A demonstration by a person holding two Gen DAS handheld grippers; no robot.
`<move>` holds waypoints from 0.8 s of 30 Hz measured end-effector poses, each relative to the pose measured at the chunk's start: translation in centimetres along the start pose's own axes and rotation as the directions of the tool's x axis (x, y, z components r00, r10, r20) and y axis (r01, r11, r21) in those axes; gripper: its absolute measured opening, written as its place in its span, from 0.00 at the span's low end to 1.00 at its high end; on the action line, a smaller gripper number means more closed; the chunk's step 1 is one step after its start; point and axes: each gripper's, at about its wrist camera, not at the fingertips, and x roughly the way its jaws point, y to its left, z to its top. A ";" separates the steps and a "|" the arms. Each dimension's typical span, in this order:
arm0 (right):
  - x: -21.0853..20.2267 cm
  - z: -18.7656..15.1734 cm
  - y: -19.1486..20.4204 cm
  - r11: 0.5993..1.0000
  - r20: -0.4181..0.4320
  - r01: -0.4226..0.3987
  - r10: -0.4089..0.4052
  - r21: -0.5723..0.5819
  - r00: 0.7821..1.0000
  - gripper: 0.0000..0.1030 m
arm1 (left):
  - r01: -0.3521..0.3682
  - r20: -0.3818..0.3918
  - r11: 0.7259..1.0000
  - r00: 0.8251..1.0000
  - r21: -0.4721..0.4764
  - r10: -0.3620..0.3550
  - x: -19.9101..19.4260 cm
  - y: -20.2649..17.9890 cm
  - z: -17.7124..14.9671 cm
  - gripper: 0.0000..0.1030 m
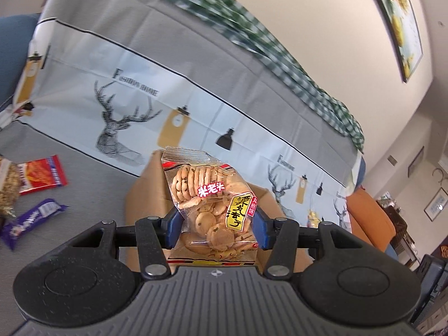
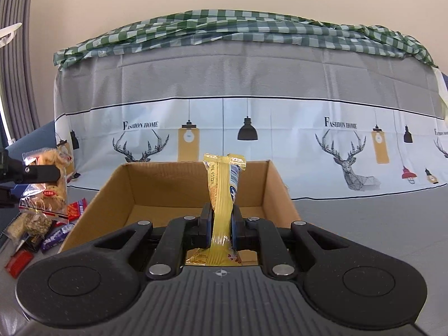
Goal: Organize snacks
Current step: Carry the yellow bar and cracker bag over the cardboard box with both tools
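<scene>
My left gripper (image 1: 217, 228) is shut on a clear bag of round crackers (image 1: 208, 196) and holds it upright above the left edge of an open cardboard box (image 1: 148, 196). The same bag (image 2: 49, 184) and left gripper show at the far left of the right wrist view. My right gripper (image 2: 221, 221) is shut on a yellow snack bar (image 2: 222, 196), held upright over the near edge of the cardboard box (image 2: 168, 193), whose inside looks empty.
Loose snacks lie left of the box on the grey cloth: a red packet (image 1: 42, 175), a purple bar (image 1: 30, 219), and a pile (image 2: 36, 229) in the right wrist view. A deer-print cloth (image 2: 252, 128) covers the sofa back behind the box.
</scene>
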 end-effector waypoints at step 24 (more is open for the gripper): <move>0.6 0.0 0.2 1.000 -0.017 0.020 -0.021 -0.014 1.000 0.13 | 0.059 -0.048 0.990 0.997 0.130 -0.054 3.5 -4.2 -2.6 0.55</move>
